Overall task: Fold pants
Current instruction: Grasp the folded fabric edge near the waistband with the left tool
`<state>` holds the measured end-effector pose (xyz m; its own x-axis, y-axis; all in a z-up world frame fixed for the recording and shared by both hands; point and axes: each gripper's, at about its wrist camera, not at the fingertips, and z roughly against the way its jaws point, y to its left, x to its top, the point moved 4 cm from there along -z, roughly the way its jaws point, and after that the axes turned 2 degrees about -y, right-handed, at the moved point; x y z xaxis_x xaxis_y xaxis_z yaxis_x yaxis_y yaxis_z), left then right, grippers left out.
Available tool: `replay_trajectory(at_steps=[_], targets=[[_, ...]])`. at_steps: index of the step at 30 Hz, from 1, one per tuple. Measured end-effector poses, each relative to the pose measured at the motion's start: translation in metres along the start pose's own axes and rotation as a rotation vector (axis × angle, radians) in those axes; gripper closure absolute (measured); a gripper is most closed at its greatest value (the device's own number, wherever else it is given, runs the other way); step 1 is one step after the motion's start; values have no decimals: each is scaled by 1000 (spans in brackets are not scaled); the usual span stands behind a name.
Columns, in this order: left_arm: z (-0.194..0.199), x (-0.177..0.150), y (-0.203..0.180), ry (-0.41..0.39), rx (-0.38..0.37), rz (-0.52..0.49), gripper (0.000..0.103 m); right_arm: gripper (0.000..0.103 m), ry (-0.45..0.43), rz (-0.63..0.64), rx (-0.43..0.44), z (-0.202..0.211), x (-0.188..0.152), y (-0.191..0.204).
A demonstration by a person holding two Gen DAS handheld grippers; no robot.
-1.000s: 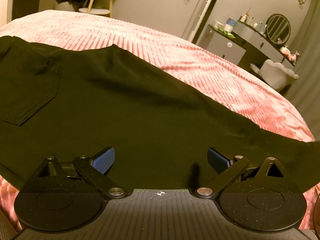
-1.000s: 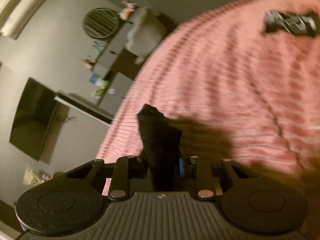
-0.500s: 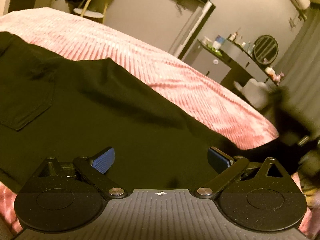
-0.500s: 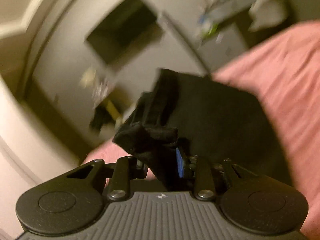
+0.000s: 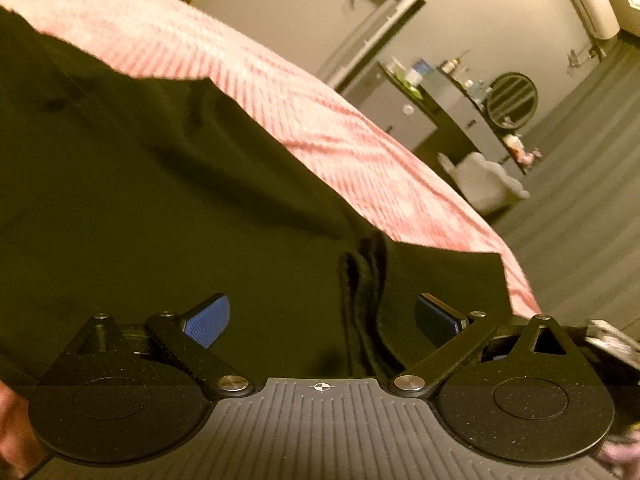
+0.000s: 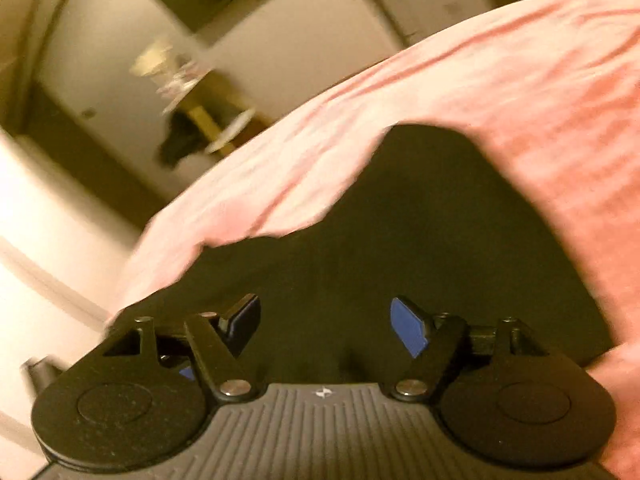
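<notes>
Lying spread over the pink ribbed bedspread (image 5: pixel 340 120), the black pants (image 5: pixel 160 208) occupy most of the near field in both wrist views. The left gripper (image 5: pixel 322 316) stands with its jaws wide apart and grips nothing; a bunched ridge of folded cloth (image 5: pixel 362 288) rises between its fingers without visible contact on either blue pad. The right gripper (image 6: pixel 325 322) is likewise spread wide above the dark fabric (image 6: pixel 420 240), and nothing is clamped in it. Judged from this layout, one fold appears to be laid: a cloth end rests on top of the main panel near the bed's right edge, which suggests the legs are doubled over once. Remaining work probably includes smoothing the ridge and making at least one further fold to reach a compact bundle. The full outline of the garment is cut off at the left and lower borders of both views, so waistband and hem positions cannot be confirmed. The right wrist view is motion-blurred, and layer count under the ridge cannot be determined. Dim lighting hides seams and edges.
</notes>
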<state>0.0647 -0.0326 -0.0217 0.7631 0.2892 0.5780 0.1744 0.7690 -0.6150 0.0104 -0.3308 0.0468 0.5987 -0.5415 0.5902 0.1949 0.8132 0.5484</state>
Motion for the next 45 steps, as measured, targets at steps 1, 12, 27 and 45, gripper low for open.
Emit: replay_trajectory(at_steps=[1,12,27,45], targets=[[-1,-2,-1,12,-17,7,1,59,6,-6,-40,-3,2,-9],[-19,-10,-2,111,-84,85,1,61,61,12,-32,-21,-13,-12],[-88,-30,-31,336,-234,237,63,43,-76,-242,112,5,-15,-55],[7,5,-9,96,-27,-55,76,34,-110,-208,175,16,-2,-34]])
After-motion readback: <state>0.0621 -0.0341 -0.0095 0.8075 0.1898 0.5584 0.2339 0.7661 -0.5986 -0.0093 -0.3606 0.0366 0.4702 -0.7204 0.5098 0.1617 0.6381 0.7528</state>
